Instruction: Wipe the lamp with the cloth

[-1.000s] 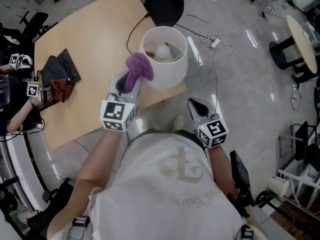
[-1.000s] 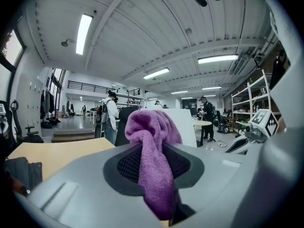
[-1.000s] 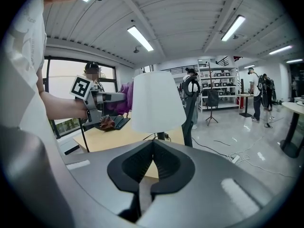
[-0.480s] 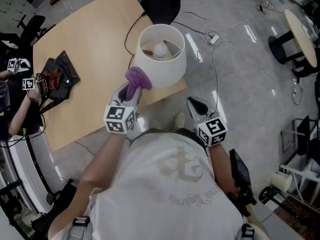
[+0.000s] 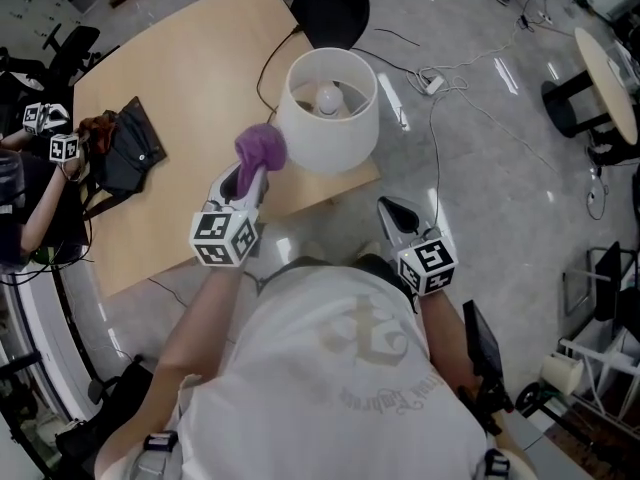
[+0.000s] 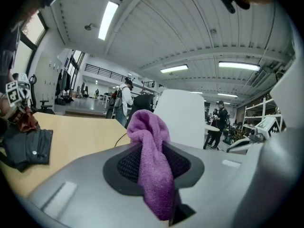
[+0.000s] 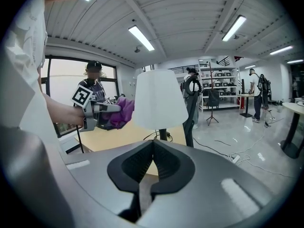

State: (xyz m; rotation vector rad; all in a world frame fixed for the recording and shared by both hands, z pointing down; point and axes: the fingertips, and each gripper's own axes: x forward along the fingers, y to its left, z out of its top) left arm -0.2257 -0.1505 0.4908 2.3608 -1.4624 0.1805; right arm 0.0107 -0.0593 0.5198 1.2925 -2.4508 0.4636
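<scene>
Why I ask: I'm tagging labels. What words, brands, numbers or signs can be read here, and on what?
Nothing here reads clearly.
White T-shirt: curved print under an emblem, too blurred to read.
Left gripper and right gripper: only square black-and-white marker patterns, no words or numbers.

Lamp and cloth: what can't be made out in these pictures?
Lamp base: head view, hidden under the lampshade; right gripper view, cut off by the right gripper's own body.
Whether the purple cloth touches the lampshade: head view, the cloth covers the meeting line; right gripper view, too small.
Dark bag on the table: head view, too small to identify.
</scene>
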